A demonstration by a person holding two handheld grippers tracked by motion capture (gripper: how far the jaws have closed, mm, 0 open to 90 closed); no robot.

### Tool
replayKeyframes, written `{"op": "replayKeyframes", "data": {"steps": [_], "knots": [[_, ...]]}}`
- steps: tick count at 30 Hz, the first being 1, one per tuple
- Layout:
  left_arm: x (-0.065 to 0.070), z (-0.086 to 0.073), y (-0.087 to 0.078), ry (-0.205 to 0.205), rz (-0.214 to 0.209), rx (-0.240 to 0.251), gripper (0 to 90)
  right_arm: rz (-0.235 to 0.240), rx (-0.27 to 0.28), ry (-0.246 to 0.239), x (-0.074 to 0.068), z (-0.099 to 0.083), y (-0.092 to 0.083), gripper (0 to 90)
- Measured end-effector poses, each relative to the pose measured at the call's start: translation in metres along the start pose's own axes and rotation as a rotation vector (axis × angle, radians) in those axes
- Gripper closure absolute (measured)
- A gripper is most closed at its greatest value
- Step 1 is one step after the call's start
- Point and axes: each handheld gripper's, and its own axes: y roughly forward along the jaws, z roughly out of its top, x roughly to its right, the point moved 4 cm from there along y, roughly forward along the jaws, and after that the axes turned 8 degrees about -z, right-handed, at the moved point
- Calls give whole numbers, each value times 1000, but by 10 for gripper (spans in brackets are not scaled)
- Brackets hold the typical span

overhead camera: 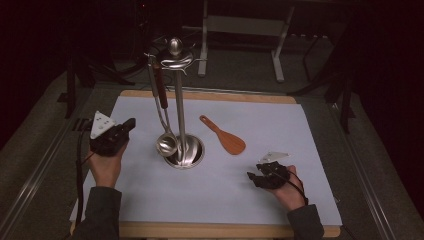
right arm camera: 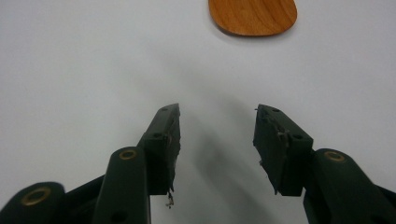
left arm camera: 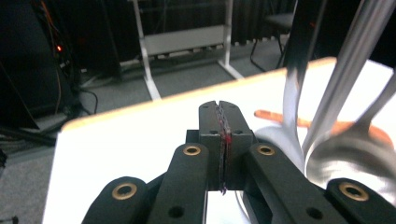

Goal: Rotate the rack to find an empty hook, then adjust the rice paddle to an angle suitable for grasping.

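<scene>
Spatula waits between stand and right gripper

Spatula (overhead camera: 224, 136), made of wood, lies flat on the white surface (overhead camera: 280, 130), apart from everything else. Its long axis runs on a diagonal: the thin handle points up and to the left in the high view, toward the stand, and the broad blade points down and to the right, toward the person's right hand. Just left of it rises the metal utensil stand (overhead camera: 181, 100), with a ladle (overhead camera: 166, 142) hanging from one of its hooks, bowl down near the base.

In the right gripper view the blade end (right arm camera: 252, 16) sits straight ahead of the right gripper (right arm camera: 217, 135), well clear of the jaws, which stand wide apart with nothing but bare surface between them. In the high view this right gripper (overhead camera: 265, 176) rests low on the surface, below and to the right of the blade, and it looks the nearer of the two.

The left gripper (overhead camera: 120, 131) sits on the far side of the stand, its jaws pressed together and empty (left arm camera: 219, 140); the ladle and post loom close on its right. A reach for the spatula likely falls to the right gripper, going forward onto the blade end.
</scene>
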Motion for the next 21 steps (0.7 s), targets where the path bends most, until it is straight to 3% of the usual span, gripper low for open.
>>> {"op": "replayKeyframes", "data": {"steps": [5,11,17,21], "knots": [[3,-37,6,-54,-23,-23,876,-2,10,-9,-2,5,0,510],[7,-78,10,-85,-27,-73,810,-9,26,-19,-3,14,1,523],[8,-104,11,-138,-25,-103,744,-34,33,-49,-6,27,12,563],[10,-117,13,-149,-28,-131,721,-29,43,-77,-8,38,19,583]]}}
